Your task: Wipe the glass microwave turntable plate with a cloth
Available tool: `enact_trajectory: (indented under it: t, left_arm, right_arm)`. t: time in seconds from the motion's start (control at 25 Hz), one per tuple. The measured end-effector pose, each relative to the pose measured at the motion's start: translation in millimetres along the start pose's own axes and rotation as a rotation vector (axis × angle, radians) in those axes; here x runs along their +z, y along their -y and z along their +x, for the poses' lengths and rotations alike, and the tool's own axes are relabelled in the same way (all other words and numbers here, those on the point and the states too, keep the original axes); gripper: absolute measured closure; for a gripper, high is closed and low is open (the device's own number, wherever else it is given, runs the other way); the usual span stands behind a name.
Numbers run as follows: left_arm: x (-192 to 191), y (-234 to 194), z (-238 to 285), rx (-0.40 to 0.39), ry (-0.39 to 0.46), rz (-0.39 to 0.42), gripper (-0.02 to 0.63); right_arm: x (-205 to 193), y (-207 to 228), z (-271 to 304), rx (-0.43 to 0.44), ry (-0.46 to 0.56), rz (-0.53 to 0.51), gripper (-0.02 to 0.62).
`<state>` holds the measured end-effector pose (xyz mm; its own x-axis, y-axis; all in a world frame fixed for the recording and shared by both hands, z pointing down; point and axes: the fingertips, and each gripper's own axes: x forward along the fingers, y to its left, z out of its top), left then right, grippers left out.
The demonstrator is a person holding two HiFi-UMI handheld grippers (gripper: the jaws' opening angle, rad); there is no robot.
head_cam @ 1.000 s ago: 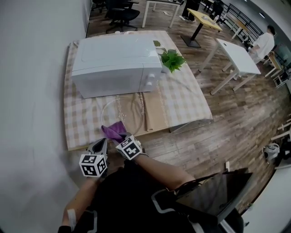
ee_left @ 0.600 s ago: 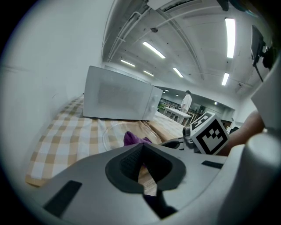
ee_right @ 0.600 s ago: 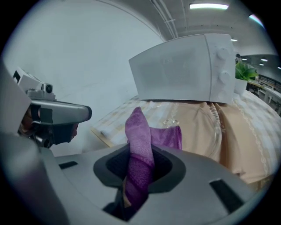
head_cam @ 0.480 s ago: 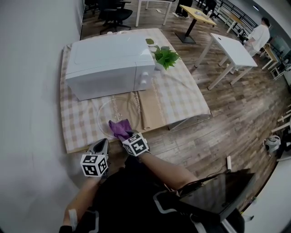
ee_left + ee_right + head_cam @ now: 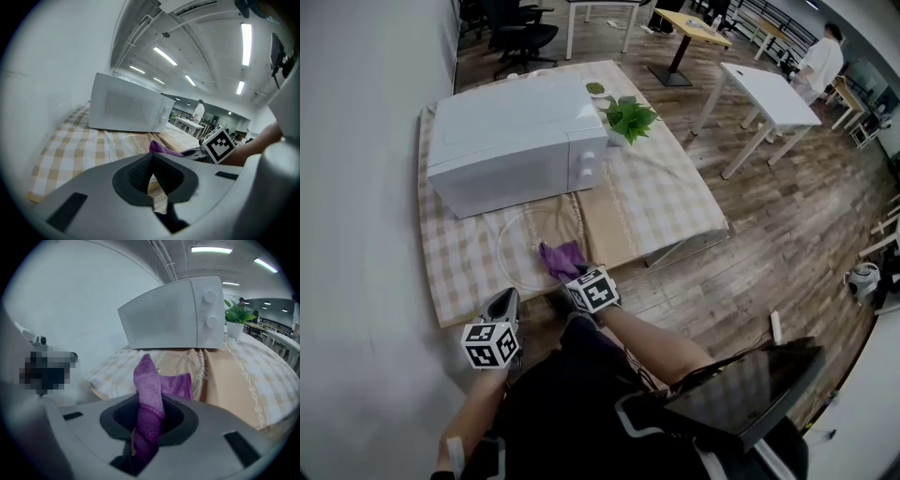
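Note:
A clear glass turntable plate (image 5: 525,242) lies on the checked tablecloth in front of the white microwave (image 5: 511,141). My right gripper (image 5: 574,277) is shut on a purple cloth (image 5: 563,259), which rests on the plate's near right part. In the right gripper view the cloth (image 5: 150,394) stands up between the jaws, with the plate (image 5: 180,363) just beyond. My left gripper (image 5: 504,304) hovers at the table's near edge, left of the plate, shut on nothing. Its view shows the plate (image 5: 125,144), the cloth (image 5: 161,147) and the other gripper's marker cube (image 5: 219,145).
A small green potted plant (image 5: 624,117) stands to the right of the microwave. A white wall (image 5: 356,187) runs along the table's left side. A tan runner (image 5: 614,220) crosses the table (image 5: 675,202) right of the plate. White tables and a person stand far off.
My right gripper has slid the purple cloth to the right across the plate's near part. The left gripper has stayed about where it was.

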<state>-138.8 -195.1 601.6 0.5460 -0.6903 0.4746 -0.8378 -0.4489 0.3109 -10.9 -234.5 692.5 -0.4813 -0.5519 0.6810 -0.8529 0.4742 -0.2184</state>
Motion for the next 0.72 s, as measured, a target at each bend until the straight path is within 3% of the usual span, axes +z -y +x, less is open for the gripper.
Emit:
enact_trajectory:
  t: [0.4,0.72]
  left_arm:
    - [5,-3,0,-0.006,0.012,0.003,0.598]
    - [13,3,-6,-0.032,0.042,0.031,0.598]
  right_arm:
    - [-1,34,-15,-0.071,0.015,0.071,0.495]
    - [1,35,-23,-0.092,0.027,0.081,0.495]
